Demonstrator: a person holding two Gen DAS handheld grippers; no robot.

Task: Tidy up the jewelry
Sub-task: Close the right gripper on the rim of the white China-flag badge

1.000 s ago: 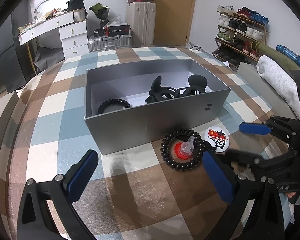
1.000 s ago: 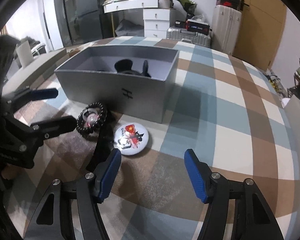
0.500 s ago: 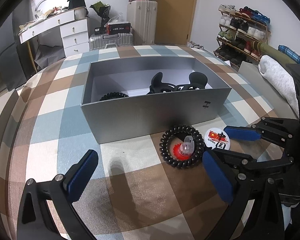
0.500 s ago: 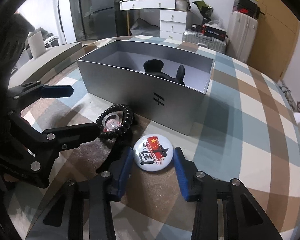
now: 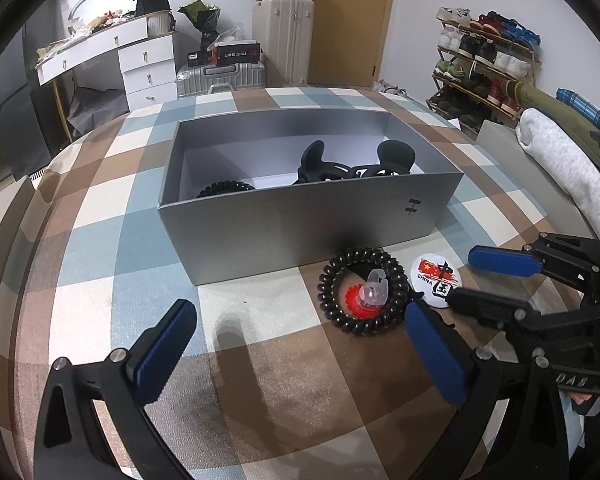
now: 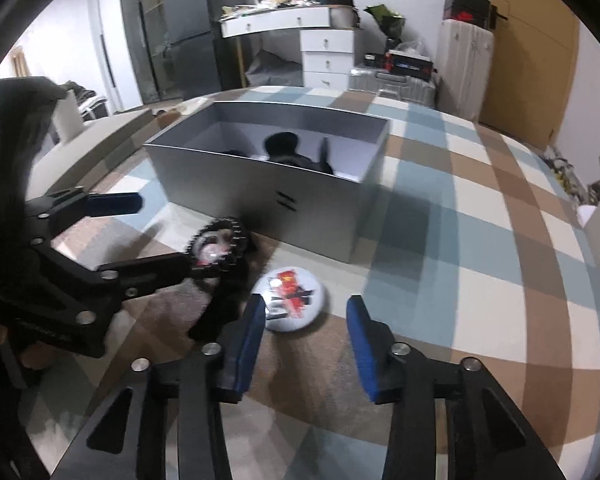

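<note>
Grey box (image 5: 300,236) front hiding black clips (image 5: 320,164), coil (image 5: 224,189)

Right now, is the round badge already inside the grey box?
No, the round badge lies on the checked cloth in front of the grey box.

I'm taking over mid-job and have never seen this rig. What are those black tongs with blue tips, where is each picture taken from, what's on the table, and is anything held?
The tongs are two hand-held grippers, each with a fisheye camera looking along its fingers. One picture is from the left gripper, the other from the right gripper; each also shows its partner.

On the checked tablecloth stands an open grey box holding a black coiled hair tie and black clips. In front lie a second black coiled hair tie ringing a small red and clear piece, and a round white badge.

Both grippers are open and empty; the right one is nearest the badge.
</note>
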